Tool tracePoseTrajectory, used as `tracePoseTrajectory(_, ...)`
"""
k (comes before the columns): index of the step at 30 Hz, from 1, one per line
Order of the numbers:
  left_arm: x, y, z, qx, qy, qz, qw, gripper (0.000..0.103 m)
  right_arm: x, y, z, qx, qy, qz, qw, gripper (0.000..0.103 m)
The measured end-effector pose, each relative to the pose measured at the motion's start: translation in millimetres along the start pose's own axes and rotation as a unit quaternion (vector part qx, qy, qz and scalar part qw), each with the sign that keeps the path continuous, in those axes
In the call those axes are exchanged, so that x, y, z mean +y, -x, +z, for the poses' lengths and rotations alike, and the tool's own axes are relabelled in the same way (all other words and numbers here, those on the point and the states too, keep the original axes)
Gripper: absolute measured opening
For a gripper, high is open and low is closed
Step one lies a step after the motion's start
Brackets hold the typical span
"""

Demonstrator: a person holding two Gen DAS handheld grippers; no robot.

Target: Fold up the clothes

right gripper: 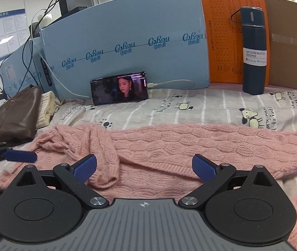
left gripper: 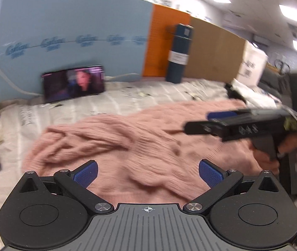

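Since the pink sweater (right gripper: 190, 146) is soft and floppy, both wide-open grippers (right gripper: 144, 168) should pinch its lower-left sleeve (right gripper: 104, 159).

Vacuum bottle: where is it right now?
In the right wrist view the vacuum bottle stands upright at the far right, on the bedsheet against the orange board, beyond the pink sweater.

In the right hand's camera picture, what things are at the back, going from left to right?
Brown leather bag → cream knitted cloth → black phone playing a video → white charging cable → dark blue vacuum bottle.
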State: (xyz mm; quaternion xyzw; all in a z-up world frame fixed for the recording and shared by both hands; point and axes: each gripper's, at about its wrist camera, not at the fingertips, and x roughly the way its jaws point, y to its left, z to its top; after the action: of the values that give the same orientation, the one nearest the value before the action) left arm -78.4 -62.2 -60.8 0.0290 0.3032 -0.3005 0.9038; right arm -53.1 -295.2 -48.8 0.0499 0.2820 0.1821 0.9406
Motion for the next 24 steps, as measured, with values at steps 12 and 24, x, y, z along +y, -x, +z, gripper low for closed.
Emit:
tracePoseTrajectory(12, -9.5, 5.7, -7.0, 0.004, 0.011, 0.017, 0.9998, 0.103, 12.5, 10.4, -4.5, -0.005, 0.008, -0.004, 1.000, 0.098)
tracePoseTrajectory(24, 0.3, 40.0, -1.7, -0.123, 0.069, 0.104, 0.9845, 0.103, 13.7, 23.6, -4.4, -0.045, 0.000, -0.013, 0.999, 0.100)
